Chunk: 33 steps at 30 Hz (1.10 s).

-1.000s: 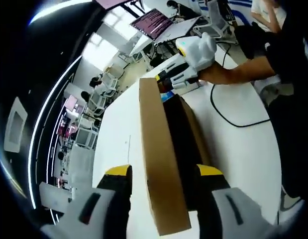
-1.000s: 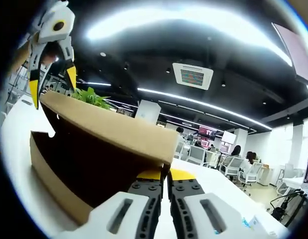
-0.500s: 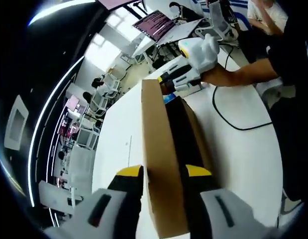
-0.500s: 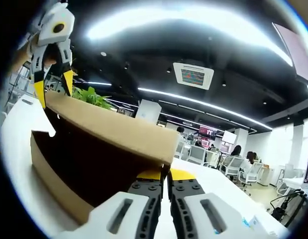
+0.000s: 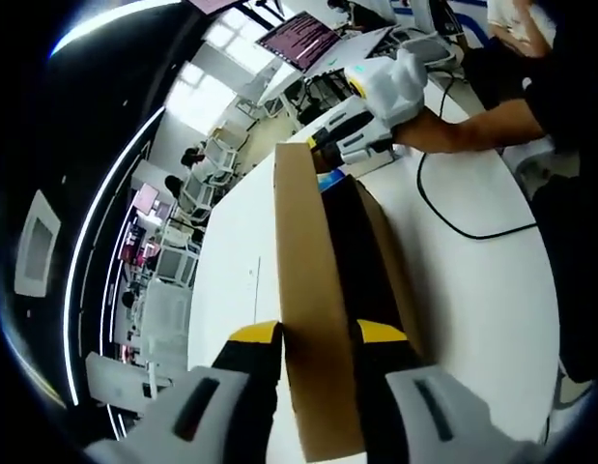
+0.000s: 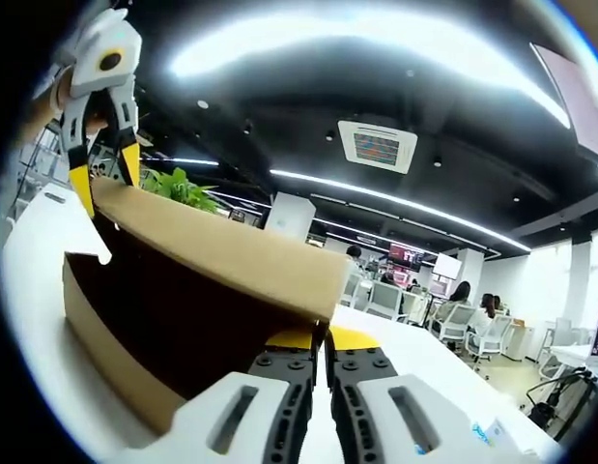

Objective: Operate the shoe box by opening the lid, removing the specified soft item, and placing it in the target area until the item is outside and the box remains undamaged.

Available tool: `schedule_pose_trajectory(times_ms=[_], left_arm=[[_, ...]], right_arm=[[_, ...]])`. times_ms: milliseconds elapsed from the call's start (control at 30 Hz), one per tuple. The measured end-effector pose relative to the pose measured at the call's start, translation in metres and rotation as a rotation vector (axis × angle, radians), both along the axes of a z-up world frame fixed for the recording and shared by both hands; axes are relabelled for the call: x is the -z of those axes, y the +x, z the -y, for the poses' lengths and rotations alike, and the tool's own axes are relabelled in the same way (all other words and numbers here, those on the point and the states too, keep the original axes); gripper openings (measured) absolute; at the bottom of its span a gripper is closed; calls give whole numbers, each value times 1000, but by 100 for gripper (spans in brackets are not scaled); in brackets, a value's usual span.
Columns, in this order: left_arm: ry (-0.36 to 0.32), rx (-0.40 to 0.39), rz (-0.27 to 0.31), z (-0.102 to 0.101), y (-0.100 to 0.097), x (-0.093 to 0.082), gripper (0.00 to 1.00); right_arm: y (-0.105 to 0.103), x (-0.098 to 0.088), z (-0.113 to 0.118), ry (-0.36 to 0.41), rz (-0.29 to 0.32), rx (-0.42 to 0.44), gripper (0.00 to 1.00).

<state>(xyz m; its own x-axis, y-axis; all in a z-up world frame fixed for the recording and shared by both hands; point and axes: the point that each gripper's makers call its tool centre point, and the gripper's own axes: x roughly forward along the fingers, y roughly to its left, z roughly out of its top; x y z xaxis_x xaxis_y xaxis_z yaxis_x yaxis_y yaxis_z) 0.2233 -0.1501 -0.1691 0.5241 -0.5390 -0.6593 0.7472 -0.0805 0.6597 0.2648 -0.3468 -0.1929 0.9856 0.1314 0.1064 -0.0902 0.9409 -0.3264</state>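
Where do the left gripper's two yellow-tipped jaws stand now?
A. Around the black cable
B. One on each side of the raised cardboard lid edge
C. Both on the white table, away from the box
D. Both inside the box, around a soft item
B: in the left gripper view the left gripper has one yellow tip on each side of the lid.

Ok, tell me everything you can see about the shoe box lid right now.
The lid is plain brown cardboard, dark on its underside, and it is raised at an angle above the box, which sits on a white table. The left tongs straddle one end of its edge with yellow-tipped jaws either side. The right tongs are pinched shut on the opposite corner. Nothing inside the box can be made out.
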Motion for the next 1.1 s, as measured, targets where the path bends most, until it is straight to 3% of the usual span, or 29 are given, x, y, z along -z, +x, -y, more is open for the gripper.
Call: schedule_pose_trajectory(times_ms=[367,733,1100], left_arm=[[-5,-13,37,-2,5,5,29],[-17,-10,59,-3,6,8,28],[-32,-16,62,-2,7,10,28]], right_arm=[[1,4,-3,-13,-13,-3,1],[0,6,-7,-72,-2,-7,2],[3,9,-9,-91,-14,-33,11]])
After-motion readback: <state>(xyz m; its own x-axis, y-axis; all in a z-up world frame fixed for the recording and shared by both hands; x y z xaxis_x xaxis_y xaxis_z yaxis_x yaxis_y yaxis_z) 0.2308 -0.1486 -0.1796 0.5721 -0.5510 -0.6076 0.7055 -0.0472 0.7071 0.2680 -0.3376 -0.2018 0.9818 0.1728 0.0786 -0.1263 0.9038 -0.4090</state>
